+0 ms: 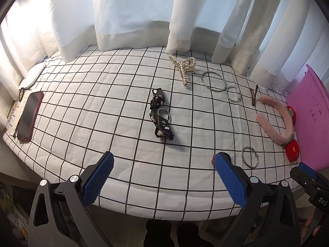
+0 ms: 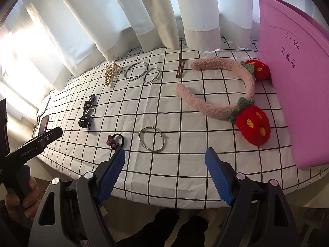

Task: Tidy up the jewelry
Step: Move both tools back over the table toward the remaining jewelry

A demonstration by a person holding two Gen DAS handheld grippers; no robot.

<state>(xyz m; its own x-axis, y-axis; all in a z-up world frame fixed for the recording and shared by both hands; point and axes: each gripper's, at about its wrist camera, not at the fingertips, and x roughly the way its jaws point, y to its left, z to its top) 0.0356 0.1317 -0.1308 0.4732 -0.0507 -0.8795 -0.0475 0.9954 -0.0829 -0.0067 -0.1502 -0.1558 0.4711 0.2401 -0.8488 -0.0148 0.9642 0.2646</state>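
Across the checked tablecloth point(image 2: 156, 164) every piece, from silver bangle point(image 2: 151, 141) to pink headband point(image 2: 216, 90), is still lying loose beside the pink bin point(image 2: 296, 94), while both the left gripper point(image 1: 164, 179) and right gripper point(image 2: 165, 175) are hanging spread wide, pinching nothing.

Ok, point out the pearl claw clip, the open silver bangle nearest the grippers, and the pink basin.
pearl claw clip point(image 1: 186, 68), left wrist view, on its hinge
open silver bangle point(image 2: 141, 142), right wrist view, on the left side of its band
pink basin point(image 2: 298, 103), right wrist view, on its side wall
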